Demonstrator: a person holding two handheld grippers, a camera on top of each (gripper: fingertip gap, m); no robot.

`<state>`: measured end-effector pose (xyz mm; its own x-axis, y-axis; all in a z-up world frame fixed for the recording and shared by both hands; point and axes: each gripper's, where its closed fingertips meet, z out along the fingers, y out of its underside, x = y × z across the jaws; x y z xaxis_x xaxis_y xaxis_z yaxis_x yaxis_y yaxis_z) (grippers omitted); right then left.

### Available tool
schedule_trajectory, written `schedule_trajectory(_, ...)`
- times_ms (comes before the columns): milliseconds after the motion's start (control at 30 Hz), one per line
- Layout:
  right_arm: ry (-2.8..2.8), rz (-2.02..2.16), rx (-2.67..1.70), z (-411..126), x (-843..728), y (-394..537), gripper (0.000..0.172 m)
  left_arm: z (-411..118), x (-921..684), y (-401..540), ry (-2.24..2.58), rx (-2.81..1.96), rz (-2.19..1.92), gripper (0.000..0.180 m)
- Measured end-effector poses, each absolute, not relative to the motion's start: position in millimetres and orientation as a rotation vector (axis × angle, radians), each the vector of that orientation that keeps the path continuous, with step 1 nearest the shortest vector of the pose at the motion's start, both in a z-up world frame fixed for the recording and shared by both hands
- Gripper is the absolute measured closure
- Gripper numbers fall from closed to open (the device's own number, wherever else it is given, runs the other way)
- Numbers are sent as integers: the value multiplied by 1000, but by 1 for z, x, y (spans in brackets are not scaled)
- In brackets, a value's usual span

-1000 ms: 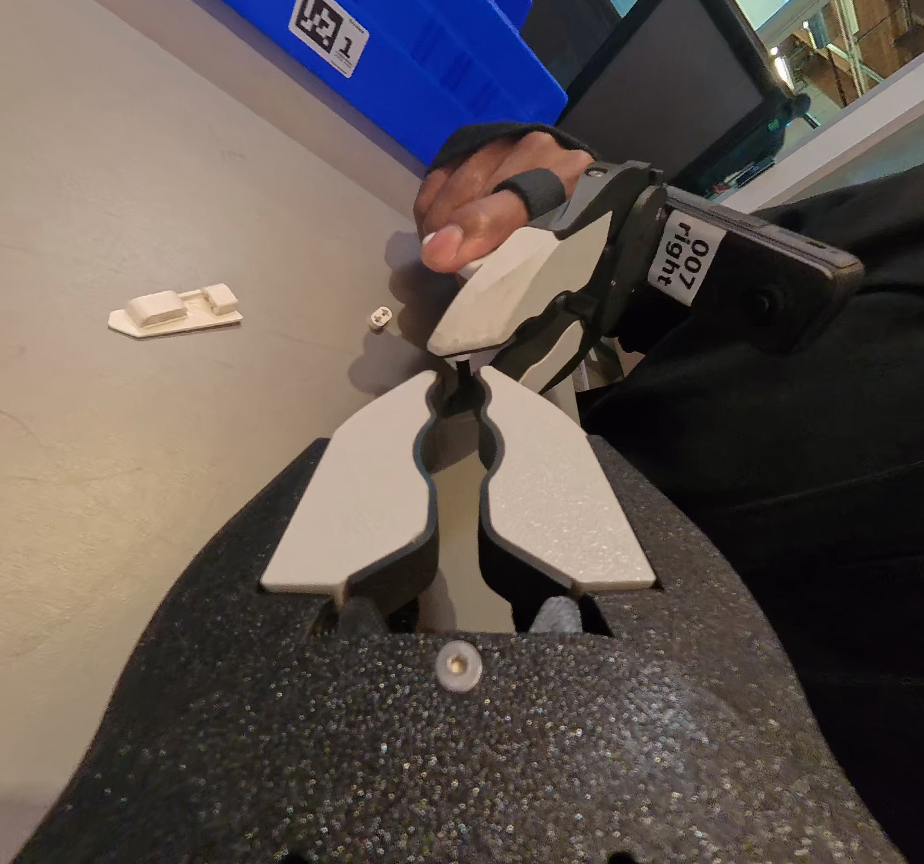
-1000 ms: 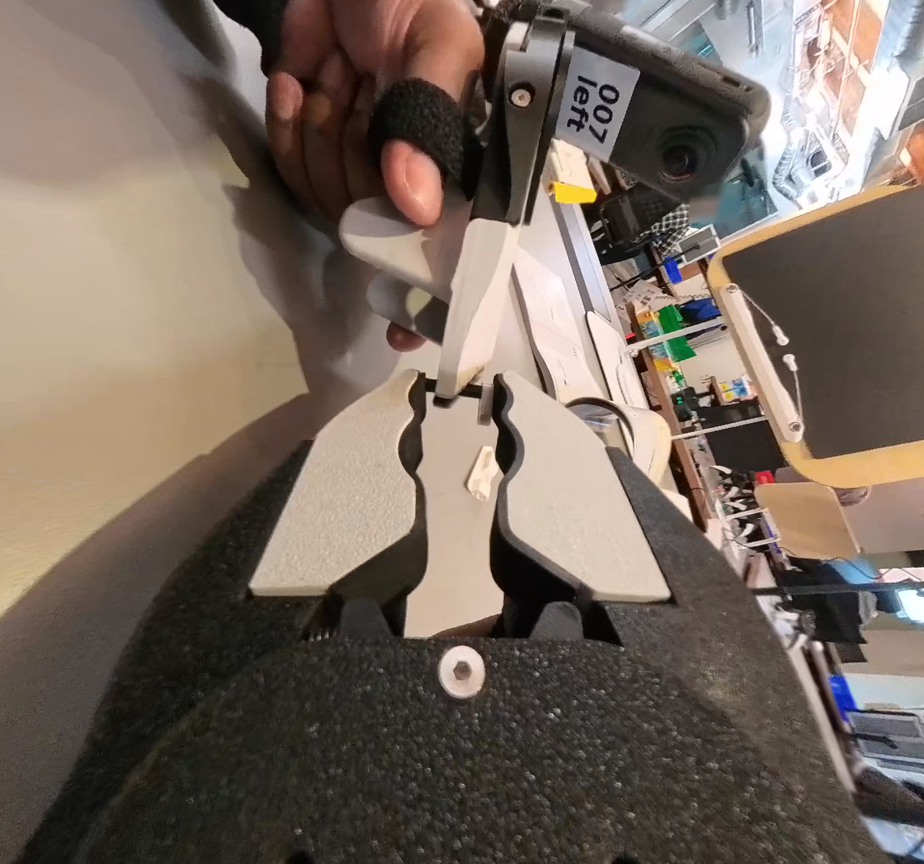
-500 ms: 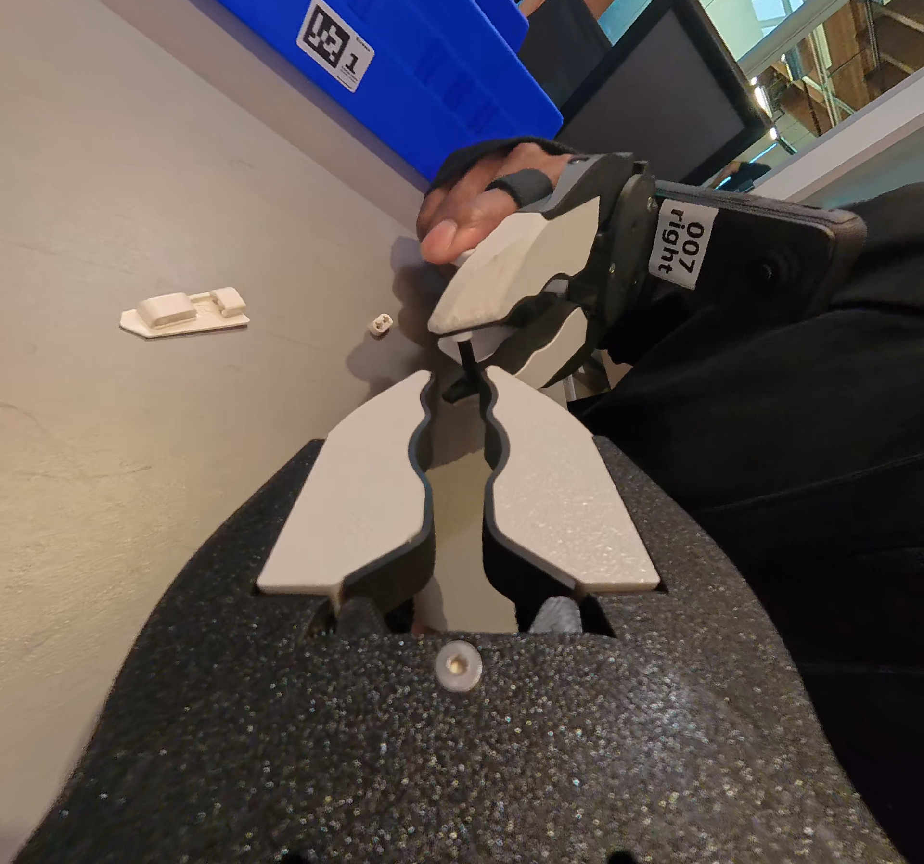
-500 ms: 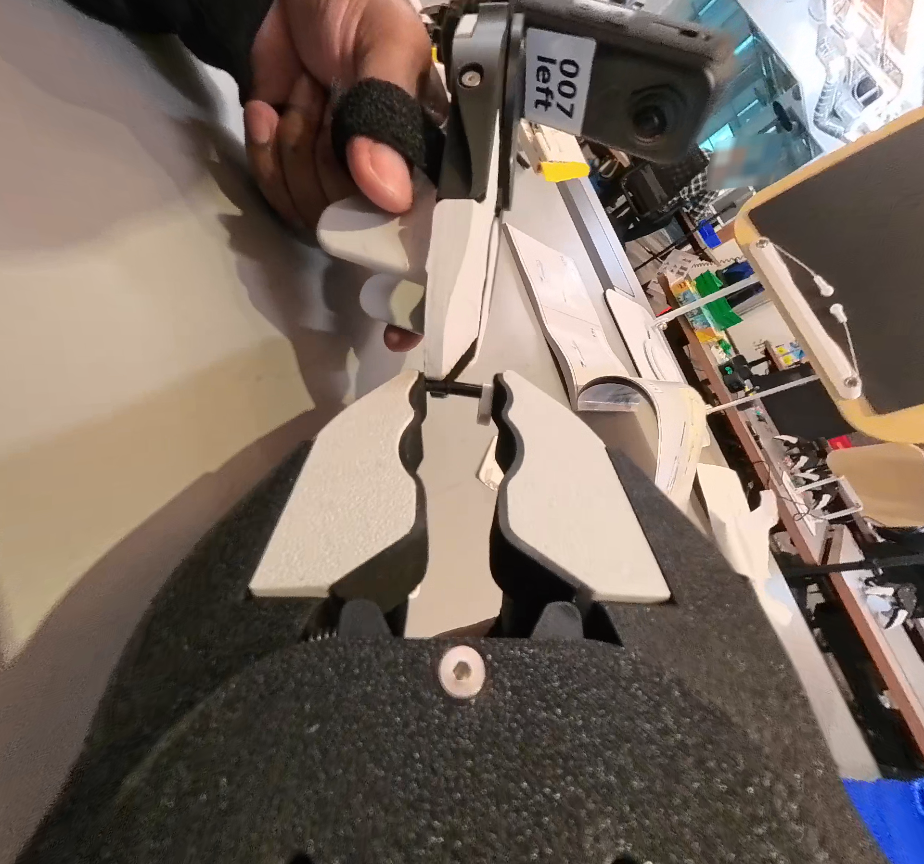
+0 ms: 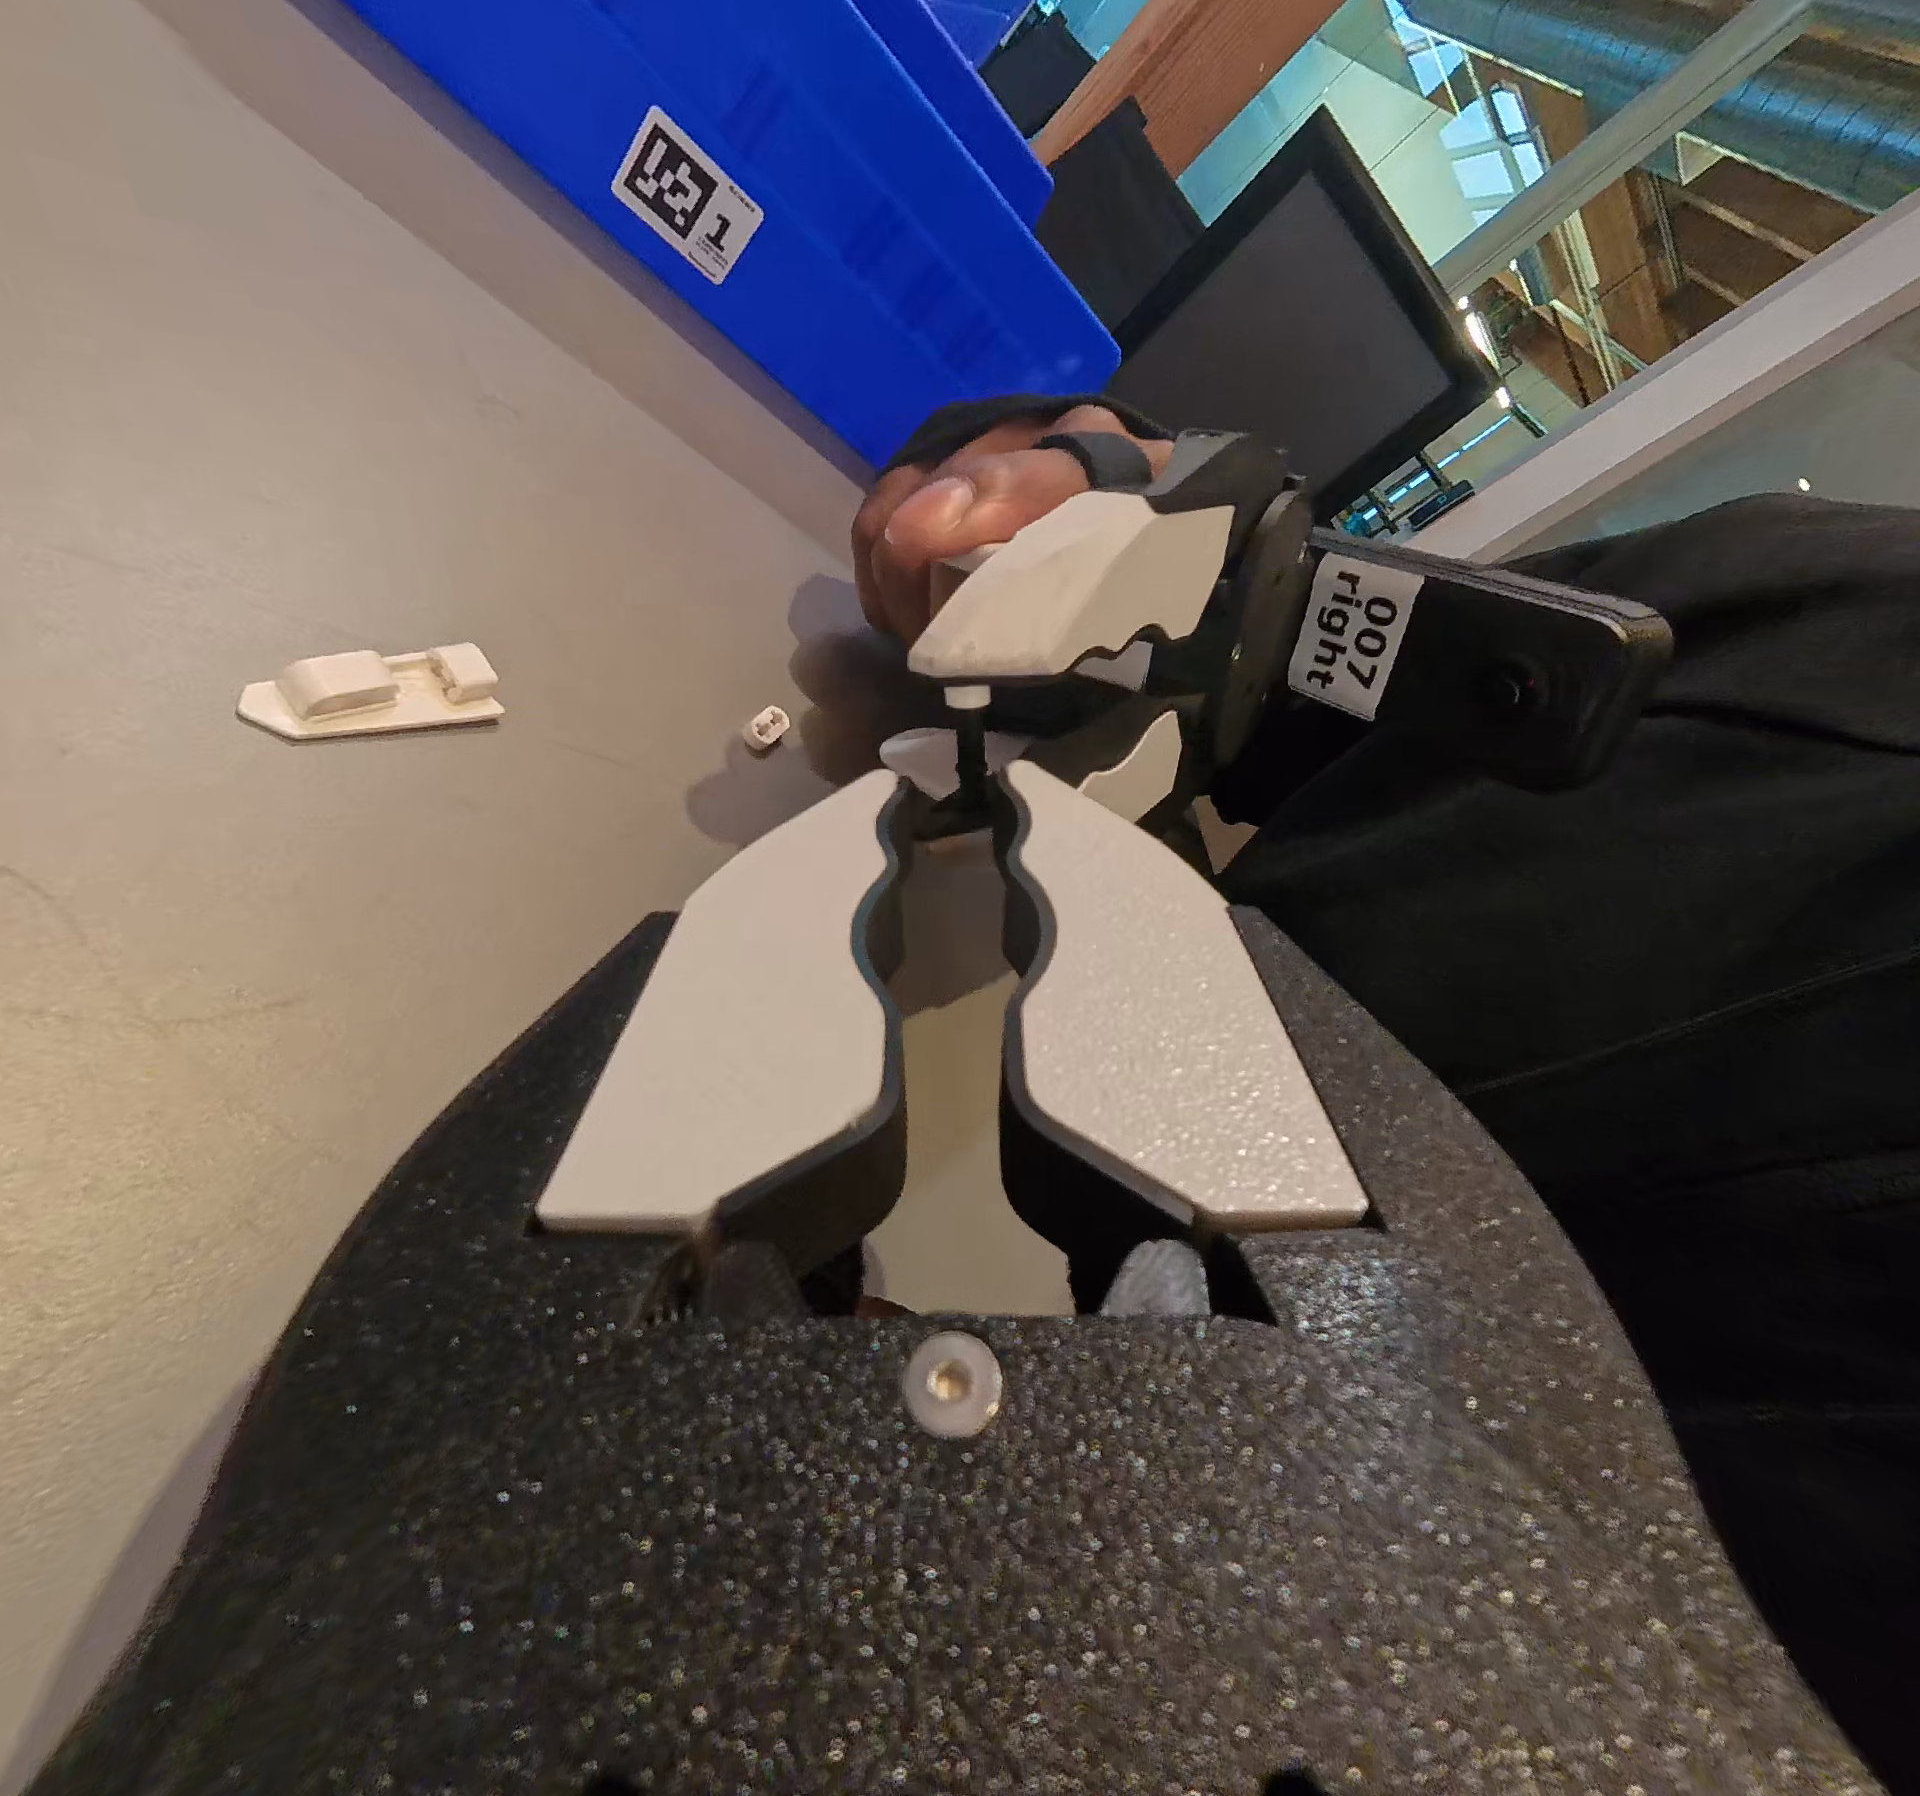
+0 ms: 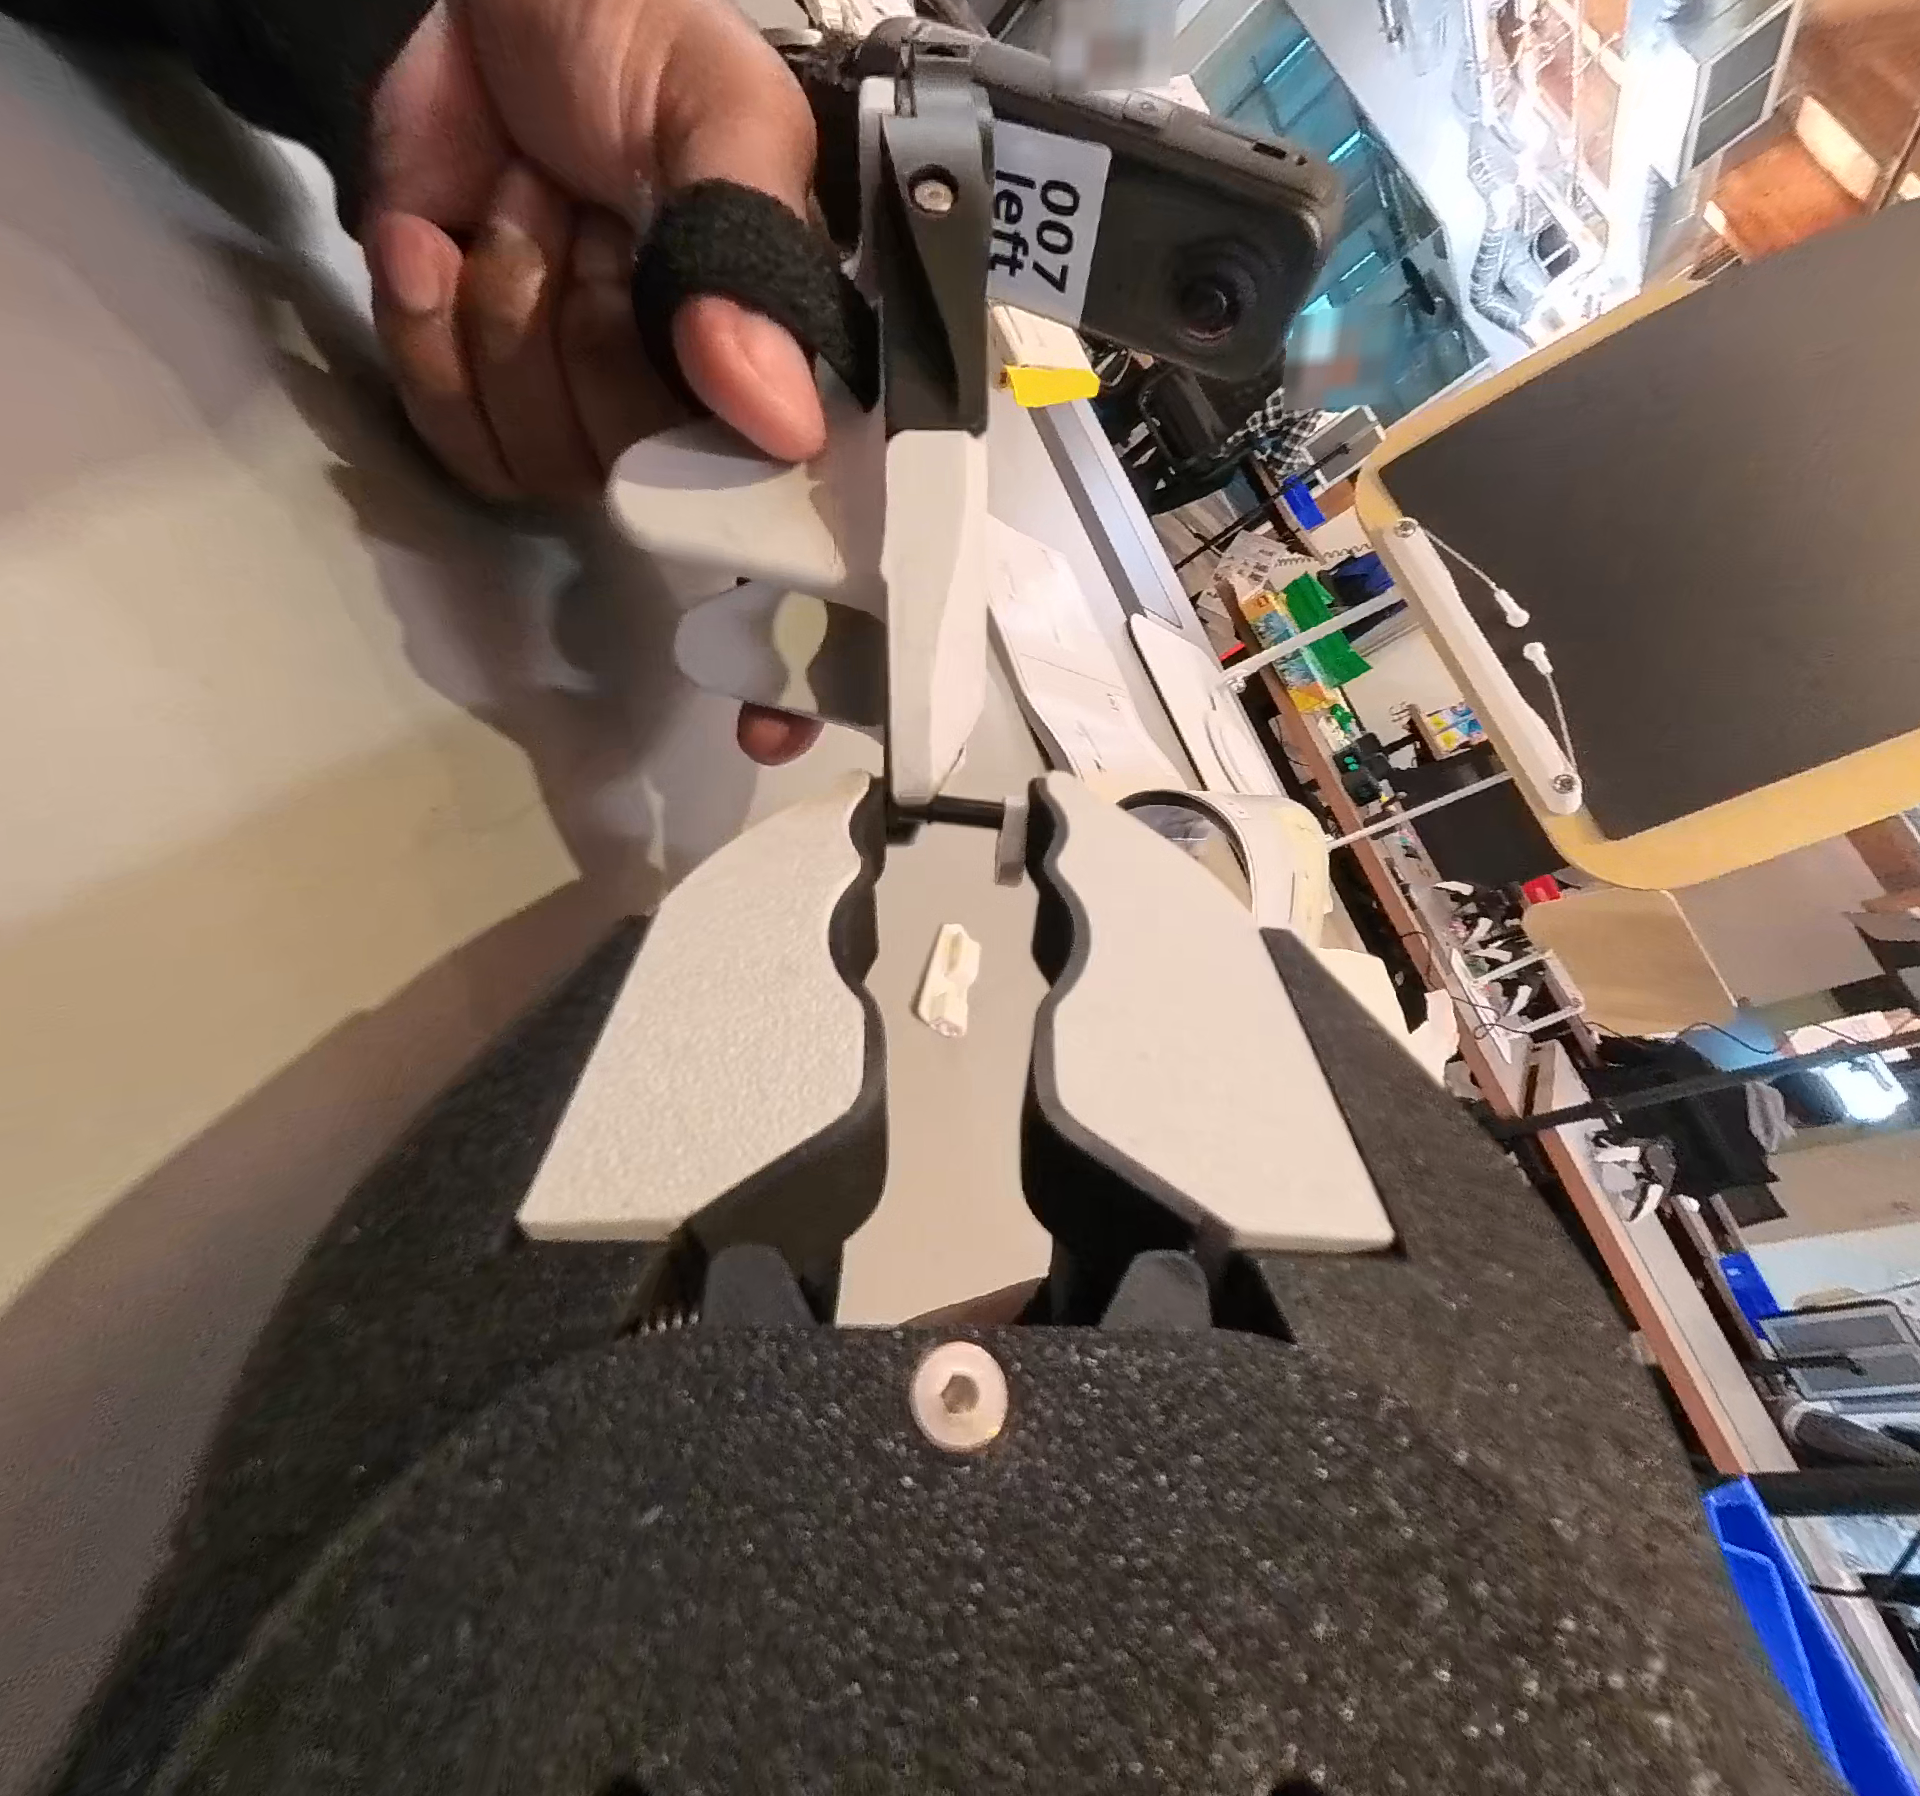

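Right gripper narrowed and clamped end to end on a thin black pin, one pale grey, grainy finger pressing on the small white cap, the other on the black end. Left gripper narrower again, set crosswise to the right one, wavy-edged tips closed about that same pin's thicker black end. Both held above the desk, tip to tip, each gripped by a hand with a black fabric loop round the thumb. Speckled black housings behind the flat, leaf-shaped fingers.

Just past the left gripper's tips, to their left on the desk: a tiny white oval piece. Farther left, well apart: a flat white plastic plate, pointed at one end, with two raised blocks on top. Below the right gripper, seen between its fingers: a small white ribbed piece lying on the desk.

Desk smooth, matt, grey-beige. Beyond the left gripper, a hard blue plastic bin bearing a black-and-white square tag, then a dark flat screen and a slanting wooden beam before glass walls. Beyond the right gripper, white printed sheets, a chair with a black panel edged in pale wood, and cluttered workbenches far off.
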<state>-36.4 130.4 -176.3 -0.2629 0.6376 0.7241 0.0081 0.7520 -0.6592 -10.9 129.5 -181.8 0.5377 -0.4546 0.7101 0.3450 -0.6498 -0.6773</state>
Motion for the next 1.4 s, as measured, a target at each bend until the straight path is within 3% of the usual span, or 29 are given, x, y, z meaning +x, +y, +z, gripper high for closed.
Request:
schedule_trajectory(167, -1722, 639, -530, -175, -38, 132, 146, -178, -9, 132, 103, -1900, -1159, 176)
schedule_trajectory(567, -1661, 569, -536, -171, -41, 134, 145, -177, -10, 134, 116, -1890, -1089, 176)
schedule_trajectory(833, -1779, 836, -596, -173, -33, 136, 133, -186, -15, 131, 268, -1978, -866, 176)
schedule_trajectory(1133, -2020, 1115, -720, -183, -24, 135, 152, -204, -16, 125, 558, -2044, -548, 176)
schedule_trajectory(1400, -2120, 1120, -689, -197, -18, 124, 158, -216, -10, 118, 757, -2069, -410, 176)
